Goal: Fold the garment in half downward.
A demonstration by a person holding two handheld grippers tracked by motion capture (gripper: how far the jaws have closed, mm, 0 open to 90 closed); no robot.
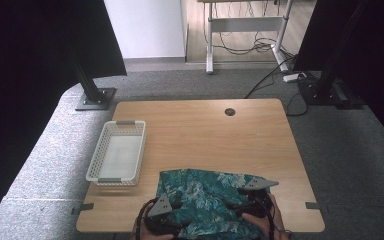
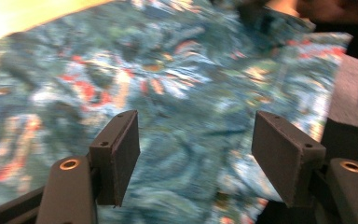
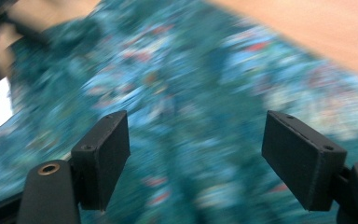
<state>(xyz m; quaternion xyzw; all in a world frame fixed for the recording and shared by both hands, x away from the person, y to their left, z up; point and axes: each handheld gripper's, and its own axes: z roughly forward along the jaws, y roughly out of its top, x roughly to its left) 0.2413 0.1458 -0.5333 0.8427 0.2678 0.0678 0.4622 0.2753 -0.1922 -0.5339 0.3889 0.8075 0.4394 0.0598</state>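
Observation:
A teal cloth with a leaf and flower print (image 1: 207, 200) lies crumpled at the near edge of the wooden table (image 1: 205, 135). My left gripper (image 1: 172, 210) hovers over the cloth's left part and my right gripper (image 1: 247, 202) over its right part. In the left gripper view the cloth (image 2: 168, 84) spreads below my left gripper (image 2: 196, 154), whose jaws stand wide apart with nothing pinched. In the right gripper view the blurred cloth (image 3: 177, 121) lies under my right gripper (image 3: 196, 158), jaws also wide and empty.
A white perforated basket (image 1: 117, 152) stands empty at the table's left side. A round cable hole (image 1: 230, 111) sits near the far edge. Black stands (image 1: 92, 95) and a desk frame (image 1: 245, 30) rise beyond the table on grey carpet.

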